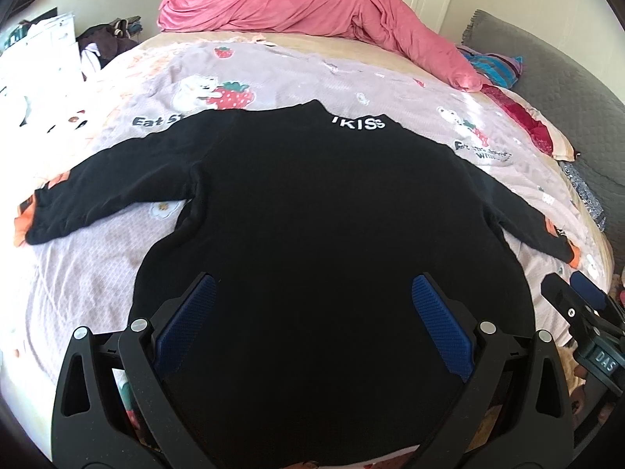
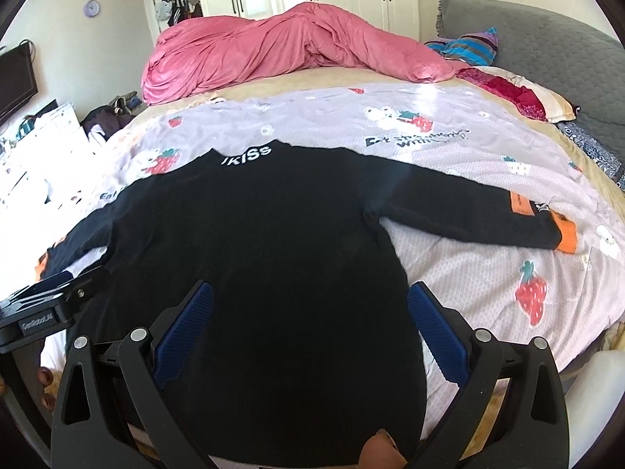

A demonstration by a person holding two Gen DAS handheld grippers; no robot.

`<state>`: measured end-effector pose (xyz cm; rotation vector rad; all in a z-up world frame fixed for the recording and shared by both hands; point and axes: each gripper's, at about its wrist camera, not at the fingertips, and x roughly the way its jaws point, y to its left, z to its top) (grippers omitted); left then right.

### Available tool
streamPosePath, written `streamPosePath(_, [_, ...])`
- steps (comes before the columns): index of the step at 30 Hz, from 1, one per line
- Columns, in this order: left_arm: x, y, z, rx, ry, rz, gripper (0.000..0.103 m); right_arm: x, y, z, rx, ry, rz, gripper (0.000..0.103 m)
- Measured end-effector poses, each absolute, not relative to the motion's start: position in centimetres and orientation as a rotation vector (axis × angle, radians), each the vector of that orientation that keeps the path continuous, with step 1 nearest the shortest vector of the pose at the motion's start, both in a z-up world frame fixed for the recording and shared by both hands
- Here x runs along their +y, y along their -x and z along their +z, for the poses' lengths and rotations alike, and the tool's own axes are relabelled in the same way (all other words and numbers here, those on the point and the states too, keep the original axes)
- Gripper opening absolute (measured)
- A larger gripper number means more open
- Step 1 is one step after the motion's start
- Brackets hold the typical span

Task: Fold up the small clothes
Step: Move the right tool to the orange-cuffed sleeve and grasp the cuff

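A small black long-sleeved top point(image 1: 312, 203) point(image 2: 250, 234) lies flat on the bed, sleeves spread out to both sides, white "KISS" lettering point(image 1: 358, 122) at the collar, orange cuffs point(image 2: 566, 236). My left gripper point(image 1: 312, 293) hovers open above the hem area, blue pads wide apart with nothing between them. My right gripper point(image 2: 310, 297) is also open over the right half of the hem, its right pad point(image 2: 433, 328) near the top's side edge. Each gripper shows at the edge of the other's view.
The bed carries a lilac strawberry-print sheet point(image 1: 117, 265) point(image 2: 488, 273). A crumpled pink duvet point(image 1: 297, 0) point(image 2: 281, 47) lies at the far end, with a striped cloth point(image 2: 465, 49), a pillow point(image 2: 519, 93) and a grey headboard point(image 2: 547, 31) at right. Clutter stands left of the bed.
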<state>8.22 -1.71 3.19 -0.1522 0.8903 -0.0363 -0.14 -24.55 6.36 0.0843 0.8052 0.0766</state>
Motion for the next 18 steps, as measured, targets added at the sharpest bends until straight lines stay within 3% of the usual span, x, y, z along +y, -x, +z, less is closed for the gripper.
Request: streamPosePath(18, [-4.1, -13.9, 4.5, 0.913, 0.144, -0.125, 0.095, -27.5, -5.1, 8.2, 0.760, -0.143, 0.002, 0.099])
